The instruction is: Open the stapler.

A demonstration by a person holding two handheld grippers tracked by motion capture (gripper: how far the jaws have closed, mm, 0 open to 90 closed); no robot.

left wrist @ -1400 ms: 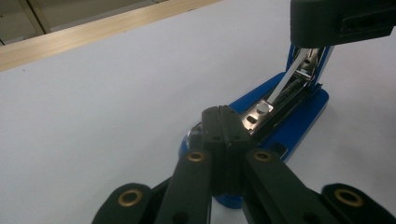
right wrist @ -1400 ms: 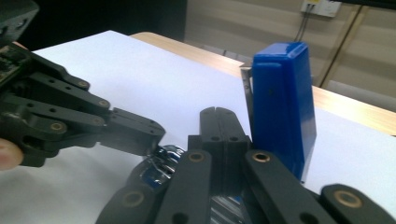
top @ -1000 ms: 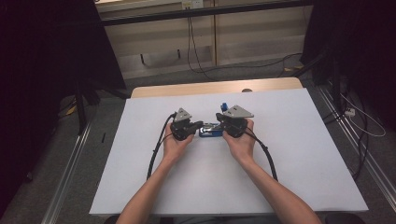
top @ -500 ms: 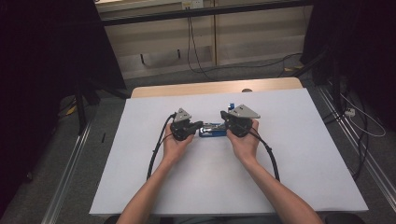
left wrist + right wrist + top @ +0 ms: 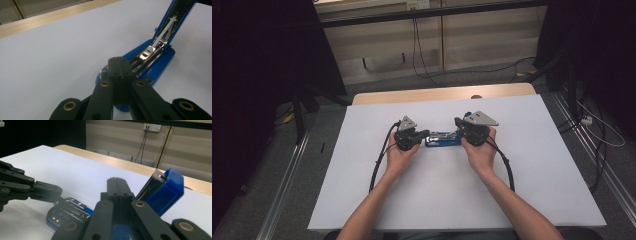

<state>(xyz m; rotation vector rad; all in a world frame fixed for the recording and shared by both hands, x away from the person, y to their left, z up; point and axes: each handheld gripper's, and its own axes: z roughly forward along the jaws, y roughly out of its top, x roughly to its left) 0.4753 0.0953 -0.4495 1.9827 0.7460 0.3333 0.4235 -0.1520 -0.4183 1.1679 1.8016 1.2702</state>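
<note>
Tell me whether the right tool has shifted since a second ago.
Yes: the right tool has drifted slightly rightward along the table, away from the left tool.

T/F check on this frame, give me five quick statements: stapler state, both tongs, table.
1. The blue stapler lies between the two hands on the white table. True.
2. The stapler is closed flat. False: its top arm is swung up, so the metal staple channel is exposed.
3. The left tongs are shut, jaws together, tips at the stapler's base. True.
4. The right tongs are wide open. False: their jaws are shut together, beside the raised arm.
5. A sheet of paper sits in the stapler. False: none is seen there.
</note>
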